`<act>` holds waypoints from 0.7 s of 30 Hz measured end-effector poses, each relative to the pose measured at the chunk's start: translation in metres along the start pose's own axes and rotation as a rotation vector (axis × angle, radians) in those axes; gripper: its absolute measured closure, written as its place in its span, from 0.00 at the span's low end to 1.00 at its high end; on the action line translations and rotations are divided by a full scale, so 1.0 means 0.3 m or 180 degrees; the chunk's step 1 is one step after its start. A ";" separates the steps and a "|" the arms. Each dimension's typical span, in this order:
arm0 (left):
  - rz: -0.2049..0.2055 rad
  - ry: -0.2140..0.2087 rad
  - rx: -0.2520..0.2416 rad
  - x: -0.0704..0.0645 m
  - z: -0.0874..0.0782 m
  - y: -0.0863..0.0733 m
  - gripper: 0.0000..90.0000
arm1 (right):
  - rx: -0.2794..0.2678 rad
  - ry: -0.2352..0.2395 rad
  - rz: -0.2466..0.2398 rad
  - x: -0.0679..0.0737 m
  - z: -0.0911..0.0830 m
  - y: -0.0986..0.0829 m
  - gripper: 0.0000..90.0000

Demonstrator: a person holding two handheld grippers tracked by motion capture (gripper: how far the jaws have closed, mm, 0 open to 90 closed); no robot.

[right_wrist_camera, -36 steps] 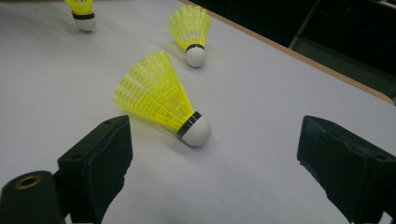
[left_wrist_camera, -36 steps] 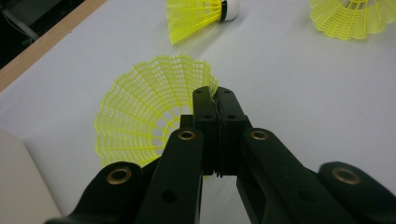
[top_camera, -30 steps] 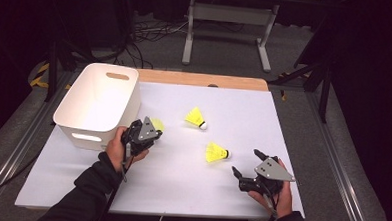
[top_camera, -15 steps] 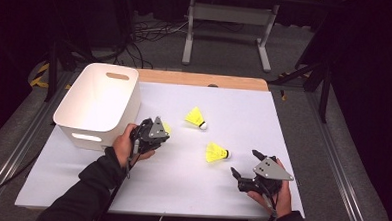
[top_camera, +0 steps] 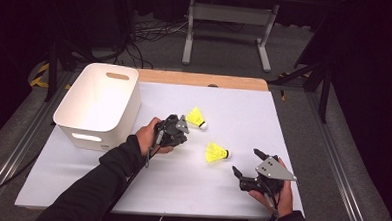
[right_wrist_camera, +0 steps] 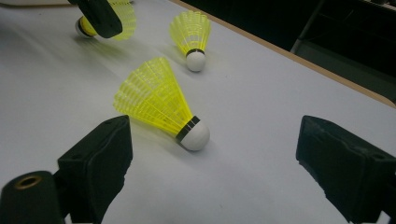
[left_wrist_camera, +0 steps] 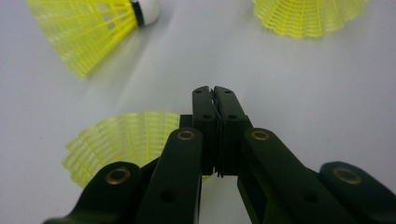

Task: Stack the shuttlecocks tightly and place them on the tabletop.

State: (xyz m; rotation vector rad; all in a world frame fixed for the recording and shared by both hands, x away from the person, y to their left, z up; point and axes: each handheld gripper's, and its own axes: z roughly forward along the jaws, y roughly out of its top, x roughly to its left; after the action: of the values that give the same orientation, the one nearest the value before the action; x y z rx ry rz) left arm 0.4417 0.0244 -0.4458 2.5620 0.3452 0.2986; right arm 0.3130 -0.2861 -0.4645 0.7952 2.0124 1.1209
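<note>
1. Since a second ago my left gripper [top_camera: 175, 131] has swung away from the bin [top_camera: 81, 104] toward mid-table; my right gripper [top_camera: 250, 169] and the two loose shuttlecocks have stayed put.
2. Nearest me in the high view, the right gripper sits at the table's [top_camera: 180, 190] front right, held in the right hand [top_camera: 275, 194], its jaws spread wide and empty.
3. In the right gripper view, the near shuttlecock [right_wrist_camera: 161, 105] lies on its side just ahead of that gap, white cork toward the right jaw, touching neither jaw.
4. In the high view this near shuttlecock [top_camera: 216, 152] lies between the two grippers, closer to the right one.
5. The left gripper, in the left hand [top_camera: 148, 136], is a little farther out, just right of the bin. Its jaws are pressed together on the skirt of a held shuttlecock [left_wrist_camera: 123, 140], whose yellow mesh fans out to the left of the jaws in the left gripper view.
6. The far shuttlecock [top_camera: 196, 117] lies just beyond the left gripper, cork pointing right.
7. The white bin stands at the far left edge; I cannot see anything inside it.
</note>
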 end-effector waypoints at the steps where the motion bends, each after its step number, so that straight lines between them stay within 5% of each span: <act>1: 0.0000 0.0000 0.0000 0.000 0.000 0.000 0.98 | 0.0000 0.0000 0.0000 0.000 0.000 0.000 0.13; 12: -0.0005 -0.0165 0.0115 0.001 0.030 0.003 1.00 | 0.0067 -0.0047 -0.0030 0.002 0.010 -0.001 0.13; 21: -0.0076 -0.0064 0.0065 0.004 0.037 0.012 1.00 | 0.0079 -0.0058 -0.0042 -0.003 0.011 -0.001 0.13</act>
State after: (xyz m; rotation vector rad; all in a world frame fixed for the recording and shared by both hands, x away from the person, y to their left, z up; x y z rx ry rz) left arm 0.4465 0.0163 -0.4530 2.5774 0.3728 0.2615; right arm 0.3161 -0.2854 -0.4658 0.8008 2.0173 1.0793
